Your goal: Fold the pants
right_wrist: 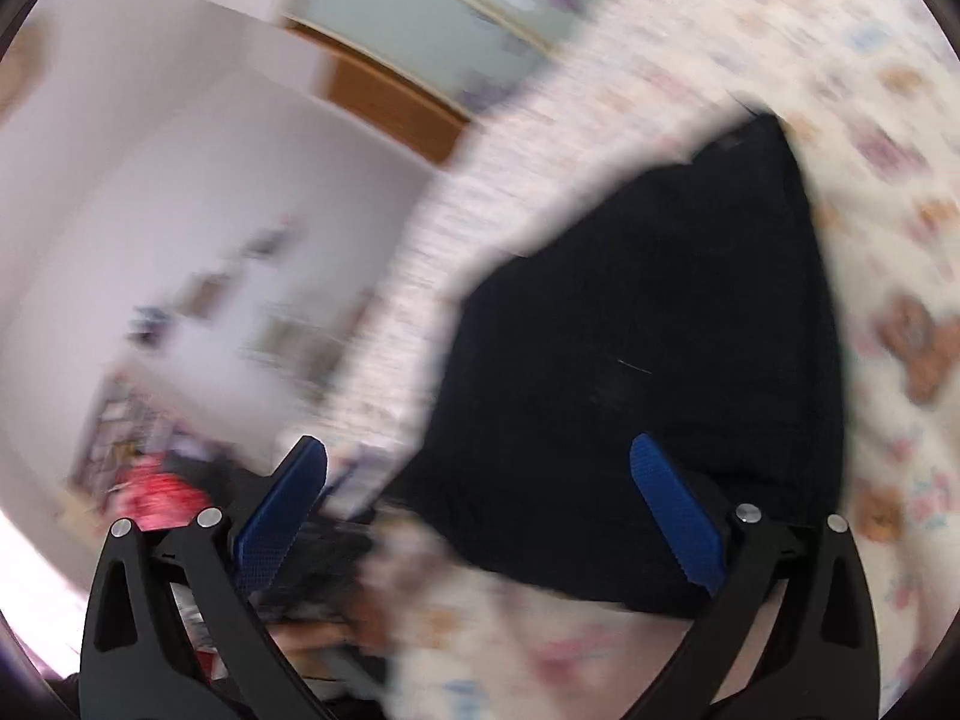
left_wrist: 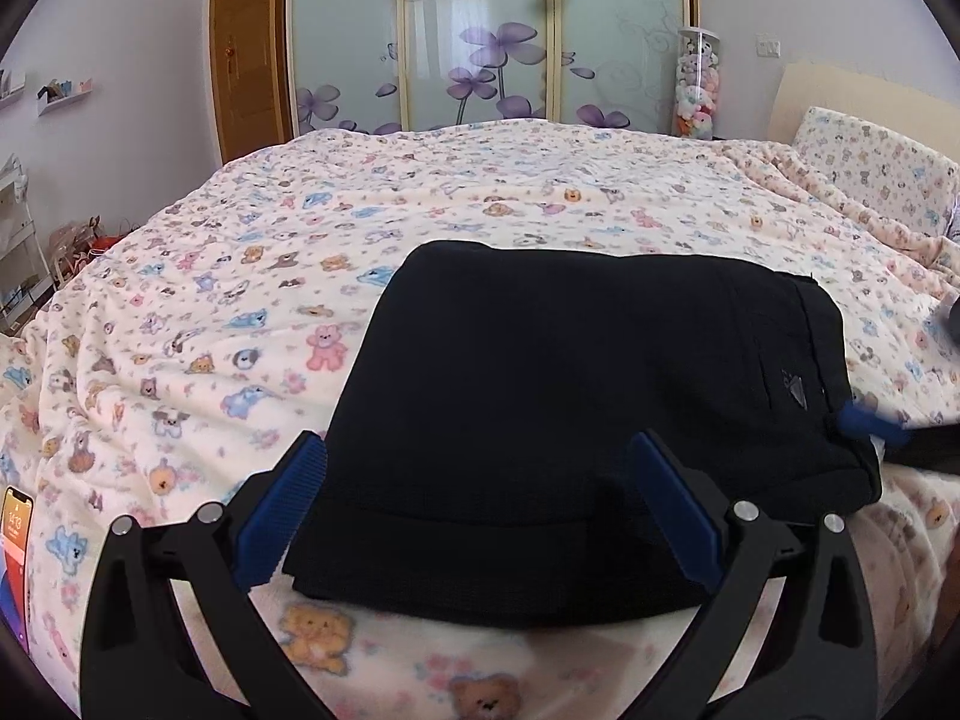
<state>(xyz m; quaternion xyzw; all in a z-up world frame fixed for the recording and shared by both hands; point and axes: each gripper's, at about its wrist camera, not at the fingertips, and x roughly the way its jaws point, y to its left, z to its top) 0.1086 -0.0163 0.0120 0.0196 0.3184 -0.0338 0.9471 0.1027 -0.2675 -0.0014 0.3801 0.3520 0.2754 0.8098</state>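
Black pants lie folded into a compact rectangle on the bear-print bedspread. My left gripper is open, its blue-padded fingers wide apart at the near edge of the bundle, holding nothing. In the left wrist view the right gripper's blue fingertip shows blurred at the bundle's right edge. In the blurred right wrist view the pants fill the centre right, and my right gripper is open and empty above their near corner.
A phone lies on the bedspread at the left edge. A pillow and headboard are at the far right. A mirrored wardrobe and a door stand beyond the bed. Shelves and clutter sit left.
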